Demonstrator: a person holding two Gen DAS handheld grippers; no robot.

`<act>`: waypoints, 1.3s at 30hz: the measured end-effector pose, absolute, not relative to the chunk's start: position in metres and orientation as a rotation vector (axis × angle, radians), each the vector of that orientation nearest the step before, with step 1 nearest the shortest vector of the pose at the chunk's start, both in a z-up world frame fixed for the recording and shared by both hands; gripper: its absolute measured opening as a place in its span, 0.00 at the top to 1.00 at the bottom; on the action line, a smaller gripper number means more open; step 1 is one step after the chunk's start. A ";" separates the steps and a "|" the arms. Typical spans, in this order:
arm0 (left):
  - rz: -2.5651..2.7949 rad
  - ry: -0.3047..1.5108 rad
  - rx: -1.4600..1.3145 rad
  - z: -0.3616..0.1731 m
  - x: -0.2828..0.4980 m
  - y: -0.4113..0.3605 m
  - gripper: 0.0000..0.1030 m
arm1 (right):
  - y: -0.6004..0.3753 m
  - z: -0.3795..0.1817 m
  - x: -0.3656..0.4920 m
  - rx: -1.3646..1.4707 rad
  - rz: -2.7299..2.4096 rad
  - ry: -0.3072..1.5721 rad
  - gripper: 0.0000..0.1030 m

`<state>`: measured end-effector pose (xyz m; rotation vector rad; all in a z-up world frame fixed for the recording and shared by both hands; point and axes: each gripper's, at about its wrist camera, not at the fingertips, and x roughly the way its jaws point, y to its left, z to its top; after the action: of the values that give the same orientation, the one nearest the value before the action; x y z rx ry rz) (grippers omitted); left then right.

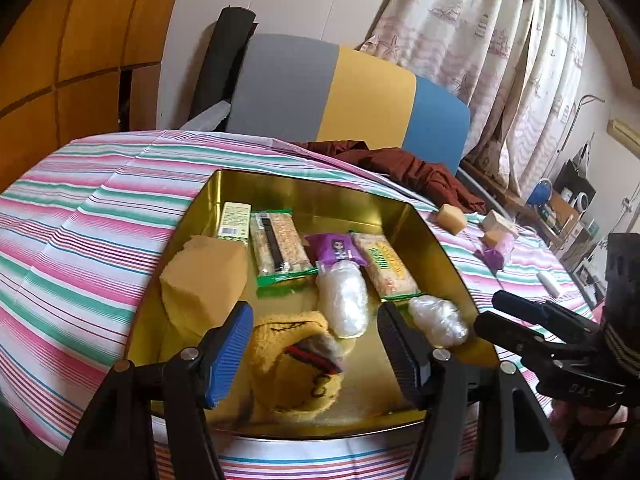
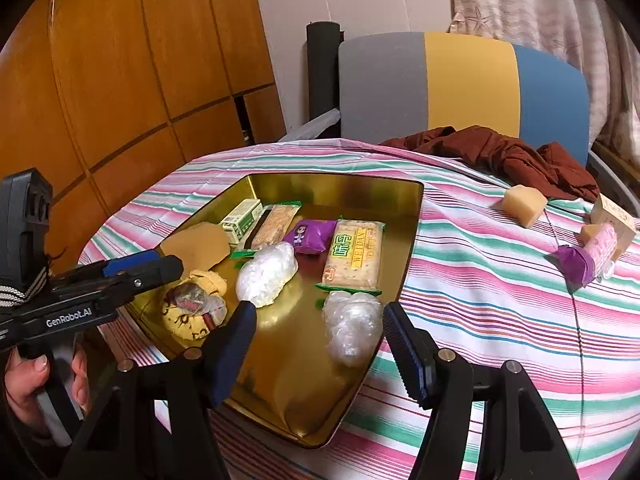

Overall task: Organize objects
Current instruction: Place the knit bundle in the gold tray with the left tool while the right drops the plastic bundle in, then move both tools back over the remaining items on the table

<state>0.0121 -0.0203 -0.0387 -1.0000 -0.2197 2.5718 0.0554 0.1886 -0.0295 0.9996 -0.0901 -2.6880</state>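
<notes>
left gripper [image 1: 316, 354] gapes over yellow plush [image 1: 298, 364], unheld | right gripper [image 2: 320, 354] gapes around plastic wad [image 2: 352, 326], untouched | I risk nudging the wad off gold tray [image 2: 416, 216] edge

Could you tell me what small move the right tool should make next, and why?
Probably swing the right tool toward the sponge block on the striped cloth. Its fingers stand apart with nothing pressed between them, the plastic bundle already lies in the gold tin, and several loose items remain outside the tin.
</notes>
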 end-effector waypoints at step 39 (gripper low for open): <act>2.201 0.102 -1.024 -0.013 0.028 0.185 0.36 | 0.402 -0.070 0.060 1.210 -3.060 -0.567 0.16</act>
<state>0.0279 0.1852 -0.0127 -1.0239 0.1015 2.2007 0.0597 0.4017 -0.0699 1.2096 -0.5667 -3.0604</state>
